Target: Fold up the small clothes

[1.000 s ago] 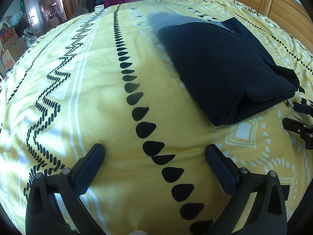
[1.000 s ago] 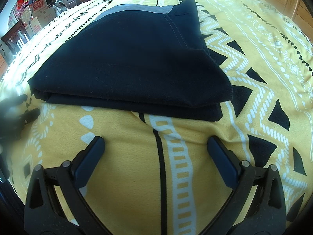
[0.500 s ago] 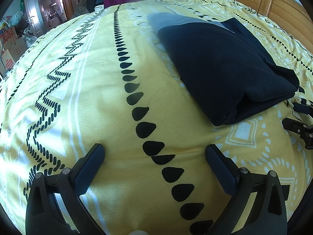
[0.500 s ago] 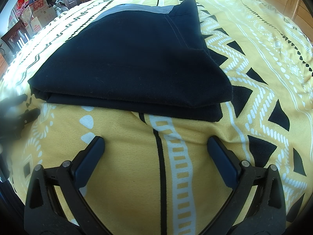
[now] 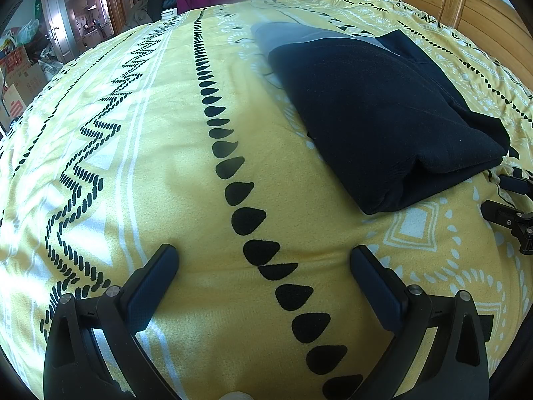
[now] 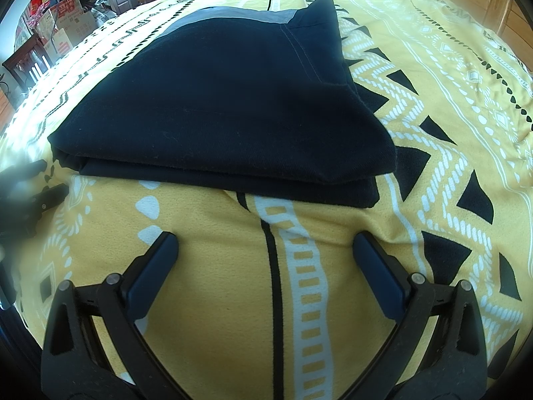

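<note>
A folded dark navy garment (image 6: 220,106) with a grey band lies flat on the yellow patterned bedspread (image 6: 333,300). The left tool (image 5: 263,260) and the right tool (image 6: 265,243) both hover over bare bedspread near it, fingers spread wide and empty. Cardboard boxes (image 6: 63,30) stand beyond the bed; their contents cannot be made out.

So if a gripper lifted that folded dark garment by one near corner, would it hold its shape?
Probably not. The folded dark garment shows soft stacked layers along its near edge, so they would likely droop and unfold. Its fleecy-looking fabric on the yellow blanket would probably drag, not slide.
</note>
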Action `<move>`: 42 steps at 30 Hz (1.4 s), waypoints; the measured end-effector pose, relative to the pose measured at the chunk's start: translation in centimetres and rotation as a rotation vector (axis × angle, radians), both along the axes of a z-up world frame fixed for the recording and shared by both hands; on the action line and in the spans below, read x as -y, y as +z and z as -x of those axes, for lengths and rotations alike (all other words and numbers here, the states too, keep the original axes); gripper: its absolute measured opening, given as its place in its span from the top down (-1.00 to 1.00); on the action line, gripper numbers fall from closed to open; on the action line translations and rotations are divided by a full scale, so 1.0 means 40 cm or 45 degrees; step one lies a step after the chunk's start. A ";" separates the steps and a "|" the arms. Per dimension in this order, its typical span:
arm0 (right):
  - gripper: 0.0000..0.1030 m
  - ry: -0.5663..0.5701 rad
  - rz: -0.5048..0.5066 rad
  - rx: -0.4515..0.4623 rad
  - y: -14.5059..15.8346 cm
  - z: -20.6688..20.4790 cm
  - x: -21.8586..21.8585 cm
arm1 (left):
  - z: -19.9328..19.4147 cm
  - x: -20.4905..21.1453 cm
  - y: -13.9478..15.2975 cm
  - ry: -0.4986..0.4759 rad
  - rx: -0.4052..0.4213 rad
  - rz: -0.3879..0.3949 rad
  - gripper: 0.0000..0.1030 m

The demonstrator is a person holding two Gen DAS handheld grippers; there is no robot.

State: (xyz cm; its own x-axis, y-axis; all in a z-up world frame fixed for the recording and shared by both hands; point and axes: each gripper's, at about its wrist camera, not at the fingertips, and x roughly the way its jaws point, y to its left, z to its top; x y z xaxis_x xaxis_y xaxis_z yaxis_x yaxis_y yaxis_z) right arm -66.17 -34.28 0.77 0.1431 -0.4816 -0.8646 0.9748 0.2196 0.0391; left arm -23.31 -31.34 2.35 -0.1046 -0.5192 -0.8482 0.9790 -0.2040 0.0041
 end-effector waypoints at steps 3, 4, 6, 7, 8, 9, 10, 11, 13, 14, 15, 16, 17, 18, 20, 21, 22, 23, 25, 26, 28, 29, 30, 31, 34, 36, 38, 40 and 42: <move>-1.00 -0.001 0.000 0.000 0.000 0.000 0.000 | 0.000 0.000 0.000 0.000 0.000 0.000 -1.00; -1.00 0.000 0.000 0.000 0.000 0.000 -0.001 | -0.001 0.000 0.000 0.000 0.000 0.000 -1.00; -1.00 -0.001 0.000 0.000 0.000 0.000 -0.001 | 0.000 0.000 0.000 0.000 0.000 0.000 -1.00; -1.00 -0.001 0.000 0.000 0.000 -0.001 -0.001 | -0.001 0.000 0.000 0.000 0.000 0.000 -1.00; -1.00 -0.001 0.000 0.000 0.000 -0.001 -0.001 | 0.000 0.000 0.000 0.000 0.000 0.000 -1.00; -1.00 -0.001 0.000 0.000 0.000 -0.001 -0.001 | 0.000 0.000 0.000 0.000 0.000 0.000 -1.00; -1.00 -0.001 0.000 0.000 0.000 -0.001 -0.001 | 0.001 0.000 0.000 0.000 0.000 0.000 -1.00; -1.00 -0.001 0.000 0.000 0.000 -0.001 -0.001 | 0.001 0.000 0.000 0.000 0.000 0.000 -1.00; -1.00 -0.001 0.000 0.000 0.000 -0.001 -0.001 | 0.000 0.000 0.000 0.000 0.000 0.001 -1.00; -1.00 -0.001 0.000 0.000 0.000 -0.001 -0.001 | 0.001 0.000 0.000 0.000 0.001 0.001 -1.00; -1.00 -0.001 0.000 0.000 0.000 -0.001 -0.001 | 0.001 0.000 0.000 0.000 0.001 0.001 -1.00; -1.00 -0.001 0.000 0.000 0.000 -0.001 -0.001 | 0.001 0.000 0.000 0.000 0.000 0.001 -1.00; -1.00 -0.002 0.000 0.000 0.000 -0.001 -0.001 | 0.001 0.000 0.000 0.000 0.001 0.000 -1.00; -1.00 -0.001 0.000 0.000 0.000 -0.001 -0.001 | 0.001 -0.001 0.000 0.000 0.001 0.000 -1.00; -1.00 -0.001 0.000 0.000 0.000 -0.001 -0.001 | 0.001 -0.001 0.000 0.000 0.001 0.000 -1.00; -1.00 -0.001 0.000 0.000 0.000 -0.001 -0.001 | 0.001 -0.001 0.000 0.001 0.001 0.000 -1.00; -1.00 -0.001 0.000 0.000 0.000 -0.001 -0.001 | 0.001 -0.001 0.000 0.001 0.001 0.001 -1.00; -1.00 0.000 0.000 0.000 0.000 -0.001 -0.001 | 0.001 -0.001 0.000 0.001 0.001 0.001 -1.00; -1.00 0.000 0.000 -0.001 0.000 -0.001 -0.001 | 0.001 -0.001 0.000 0.001 0.003 0.001 -1.00; -1.00 0.000 0.000 0.000 0.000 -0.001 -0.002 | -0.001 0.000 0.001 0.001 0.004 0.001 -1.00; -1.00 0.001 0.001 -0.001 0.000 -0.003 -0.003 | -0.003 0.000 0.002 0.002 0.004 0.001 -1.00; -1.00 0.003 0.001 -0.001 -0.001 -0.003 -0.003 | -0.003 0.000 0.002 0.002 0.005 0.001 -1.00; -1.00 0.004 0.001 -0.001 -0.001 -0.006 -0.006 | -0.003 -0.001 0.003 0.002 0.006 0.001 -1.00; -1.00 0.005 0.001 -0.002 -0.001 -0.007 -0.007 | -0.003 -0.001 0.003 0.003 0.007 0.002 -1.00; -1.00 0.007 0.002 -0.002 -0.001 -0.010 -0.009 | -0.004 -0.003 0.005 0.006 0.010 0.005 -1.00; -1.00 0.010 0.002 -0.003 -0.001 -0.011 -0.010 | -0.006 -0.003 0.005 0.007 0.011 0.004 -1.00; -1.00 0.014 0.003 -0.003 -0.001 -0.012 -0.011 | -0.004 -0.004 0.005 0.007 0.012 0.005 -1.00; -1.00 0.015 0.004 -0.003 -0.002 -0.012 -0.012 | -0.006 -0.003 0.005 0.008 0.012 0.004 -1.00; -1.00 0.014 0.004 -0.004 -0.002 -0.009 -0.013 | -0.003 -0.004 0.005 0.007 0.012 0.005 -1.00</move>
State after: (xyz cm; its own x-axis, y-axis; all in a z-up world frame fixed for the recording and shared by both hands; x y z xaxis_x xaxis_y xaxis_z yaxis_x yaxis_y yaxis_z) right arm -65.79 -33.76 0.69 0.1461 -0.4826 -0.8636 0.9724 0.2306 0.0357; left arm -23.19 -31.17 2.55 -0.0936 -0.5228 -0.8473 0.9800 -0.1983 0.0141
